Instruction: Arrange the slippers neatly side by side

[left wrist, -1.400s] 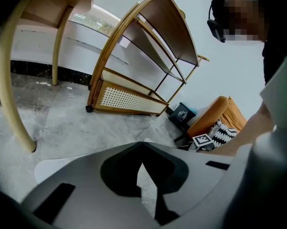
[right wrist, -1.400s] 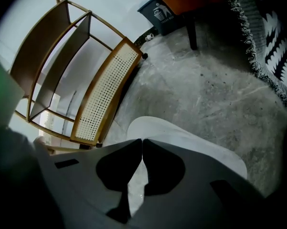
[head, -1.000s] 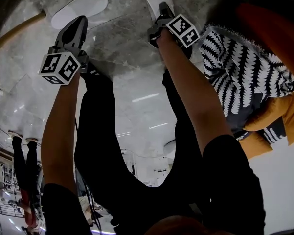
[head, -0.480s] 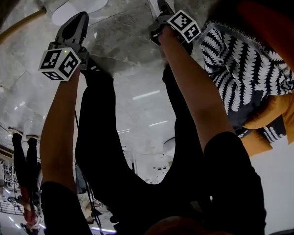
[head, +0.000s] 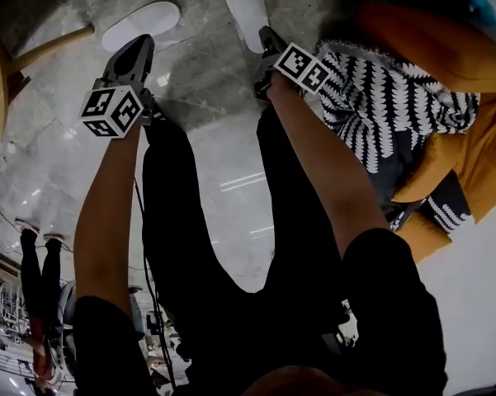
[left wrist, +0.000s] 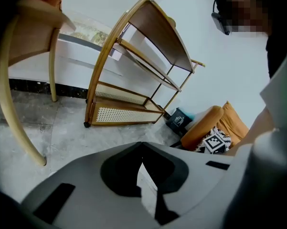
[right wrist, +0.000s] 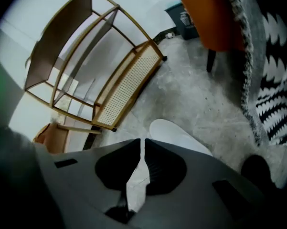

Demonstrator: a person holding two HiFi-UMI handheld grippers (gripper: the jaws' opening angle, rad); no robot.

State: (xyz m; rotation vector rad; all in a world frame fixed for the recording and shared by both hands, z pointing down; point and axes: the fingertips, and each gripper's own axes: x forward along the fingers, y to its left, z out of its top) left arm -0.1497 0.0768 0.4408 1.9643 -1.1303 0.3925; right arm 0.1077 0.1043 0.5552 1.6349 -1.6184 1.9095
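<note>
While the left slipper (head: 140, 23) and the right slipper (head: 246, 8) lie apart on the grey floor (head: 202, 73), the left gripper (head: 136, 48) is clenched and empty. The right gripper (head: 268, 38), whose jaws have just been closing to a slit, grasps nothing.

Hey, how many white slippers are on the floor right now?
2. The left slipper lies on the floor at upper left. The right slipper lies apart from it, nearer the orange armchair. No others show.
</note>
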